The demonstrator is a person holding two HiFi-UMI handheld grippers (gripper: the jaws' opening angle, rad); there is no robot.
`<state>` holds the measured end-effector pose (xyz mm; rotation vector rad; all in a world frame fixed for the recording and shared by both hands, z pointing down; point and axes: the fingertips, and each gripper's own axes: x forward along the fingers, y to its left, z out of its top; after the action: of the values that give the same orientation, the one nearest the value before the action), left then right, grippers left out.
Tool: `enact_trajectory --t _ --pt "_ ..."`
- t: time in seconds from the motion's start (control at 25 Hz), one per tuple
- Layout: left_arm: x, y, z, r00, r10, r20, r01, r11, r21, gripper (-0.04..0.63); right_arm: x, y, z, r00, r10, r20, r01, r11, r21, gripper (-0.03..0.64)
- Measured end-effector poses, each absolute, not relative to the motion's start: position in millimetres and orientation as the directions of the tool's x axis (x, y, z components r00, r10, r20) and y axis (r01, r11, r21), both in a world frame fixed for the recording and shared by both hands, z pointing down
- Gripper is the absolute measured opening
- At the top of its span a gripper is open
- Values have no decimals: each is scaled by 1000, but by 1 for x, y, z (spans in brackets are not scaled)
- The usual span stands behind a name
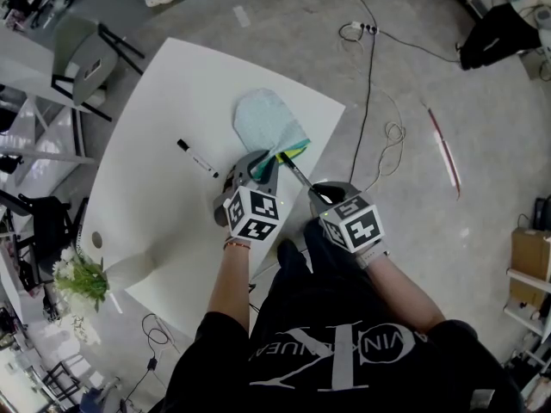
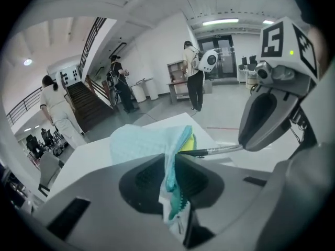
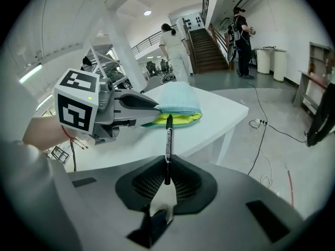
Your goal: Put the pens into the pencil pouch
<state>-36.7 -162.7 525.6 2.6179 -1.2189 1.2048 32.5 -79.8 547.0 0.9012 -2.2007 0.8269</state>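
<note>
Right gripper view: right gripper (image 3: 166,178) jaws clamp a black pen (image 3: 168,137), its tip at twelve o'clock, at the pencil pouch (image 3: 178,104) mouth; left gripper (image 2: 170,177) jaws pinch the pouch's zipper edge; second pen (image 1: 197,158) lies on the counter (image 1: 164,222).

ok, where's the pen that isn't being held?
Head view: the loose pen lies flat on the white table, left of the pale blue pouch and clear of it, up-left of the left tongs.
</note>
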Motion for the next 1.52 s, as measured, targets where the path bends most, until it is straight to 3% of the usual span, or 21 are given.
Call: enact_trajectory --t 0.36,1.12,1.36,1.52 --pt "-37 -162 513 419 -657 627 -692 -678 -247 55 9 -112 531 -596 -368 714 -734 610 -299 48" --pt "-29 -157 502 486 -659 573 -720 -674 -164 55 -13 -160 531 -614 -440 655 -777 484 -403 52" --pt "-33 -159 503 478 -668 570 -741 -655 -146 55 -9 -143 531 -642 -416 644 -744 541 -393 136" --pt "-34 -161 502 480 -669 567 -746 -652 -138 55 -4 -133 534 -621 -407 670 -740 585 -331 134"
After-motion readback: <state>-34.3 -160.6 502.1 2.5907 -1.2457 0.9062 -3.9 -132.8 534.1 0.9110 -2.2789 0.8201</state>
